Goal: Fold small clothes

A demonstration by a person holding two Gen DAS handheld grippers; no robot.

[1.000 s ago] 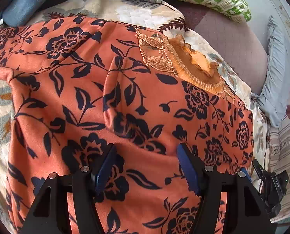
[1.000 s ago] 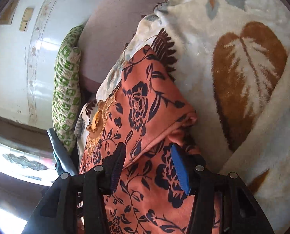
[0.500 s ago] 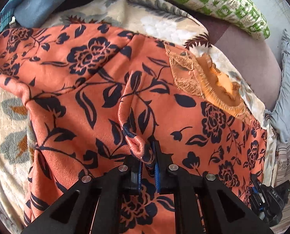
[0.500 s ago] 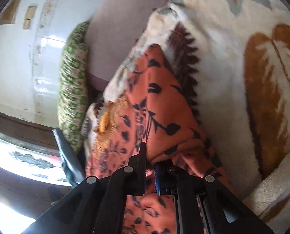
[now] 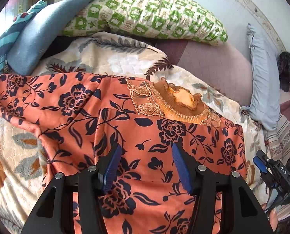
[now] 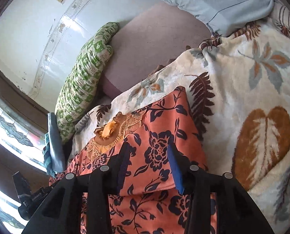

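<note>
An orange garment with dark blue flowers (image 5: 109, 117) lies spread on a cream leaf-patterned blanket (image 5: 12, 156). Its ruffled orange collar (image 5: 182, 101) points toward the pillows. My left gripper (image 5: 145, 156) is open and empty, just above the middle of the garment. My right gripper (image 6: 146, 156) is open and empty over the garment's right side (image 6: 160, 136), where one side is folded over the body. The right gripper also shows in the left wrist view (image 5: 277, 171) at the far right.
A green checked pillow (image 5: 145, 13) and a blue cloth (image 5: 37, 29) lie at the head of the bed. A pale blue pillow (image 5: 262, 81) and a mauve cushion (image 5: 213, 64) lie to the right. The white wall (image 6: 37, 19) is behind.
Both grippers were shut on folds of the garment half a second ago. Both have let go, opened and pulled back. The garment now lies flatter.
</note>
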